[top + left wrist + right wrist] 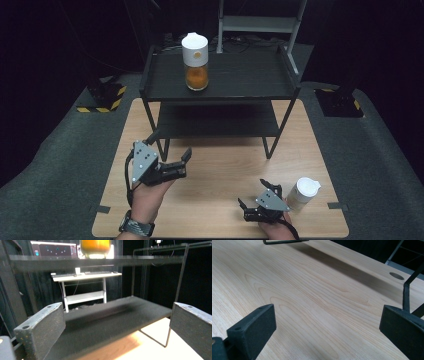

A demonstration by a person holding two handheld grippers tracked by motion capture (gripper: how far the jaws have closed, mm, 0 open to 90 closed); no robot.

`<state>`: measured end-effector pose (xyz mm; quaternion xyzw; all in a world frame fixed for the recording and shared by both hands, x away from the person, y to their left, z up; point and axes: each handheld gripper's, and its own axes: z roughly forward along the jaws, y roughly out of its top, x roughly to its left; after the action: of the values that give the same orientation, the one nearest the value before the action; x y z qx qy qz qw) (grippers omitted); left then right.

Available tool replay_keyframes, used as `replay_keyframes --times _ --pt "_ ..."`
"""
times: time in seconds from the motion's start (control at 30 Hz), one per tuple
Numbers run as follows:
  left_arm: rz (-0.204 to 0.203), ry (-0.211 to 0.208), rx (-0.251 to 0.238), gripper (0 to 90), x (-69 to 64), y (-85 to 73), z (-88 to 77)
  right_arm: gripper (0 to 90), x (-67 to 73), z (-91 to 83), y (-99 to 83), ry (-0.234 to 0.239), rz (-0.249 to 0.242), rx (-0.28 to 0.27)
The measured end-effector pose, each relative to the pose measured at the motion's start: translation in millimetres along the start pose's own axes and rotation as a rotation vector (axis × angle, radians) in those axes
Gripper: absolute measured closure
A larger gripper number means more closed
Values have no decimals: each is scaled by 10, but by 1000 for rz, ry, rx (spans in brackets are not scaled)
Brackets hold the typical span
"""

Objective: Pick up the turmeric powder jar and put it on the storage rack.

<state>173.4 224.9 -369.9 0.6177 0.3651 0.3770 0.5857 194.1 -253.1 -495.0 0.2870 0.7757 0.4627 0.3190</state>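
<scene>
Wood-grain tabletop (220,175) carries a black two-tier shelf rack (235,80), where an orange-filled jar (195,62) with a white lid stands on the top tier. Nearer the person, a white-lidded container (305,192) sits just beside the right gripper (256,199), at its right. Both the right gripper and the left gripper (170,148) hold their jaws spread wide, grasping nothing.

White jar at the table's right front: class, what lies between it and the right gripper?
Nothing. In the high view the white jar stands just right of the right gripper, beside its plate, with no object between them.
</scene>
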Motion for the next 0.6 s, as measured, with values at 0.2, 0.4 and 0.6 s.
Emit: replay_keyframes --times 0.2,0.4,0.6 --pt "8 1 30 4 -42 -241 -56 1 6 0 4 -1 -1 3" --pt "19 -16 83 4 -101 -533 -73 1 10 1 3 -2 -4 1" --pt "27 -39 158 3 -144 -775 -50 1 16 1 3 -5 -7 1"
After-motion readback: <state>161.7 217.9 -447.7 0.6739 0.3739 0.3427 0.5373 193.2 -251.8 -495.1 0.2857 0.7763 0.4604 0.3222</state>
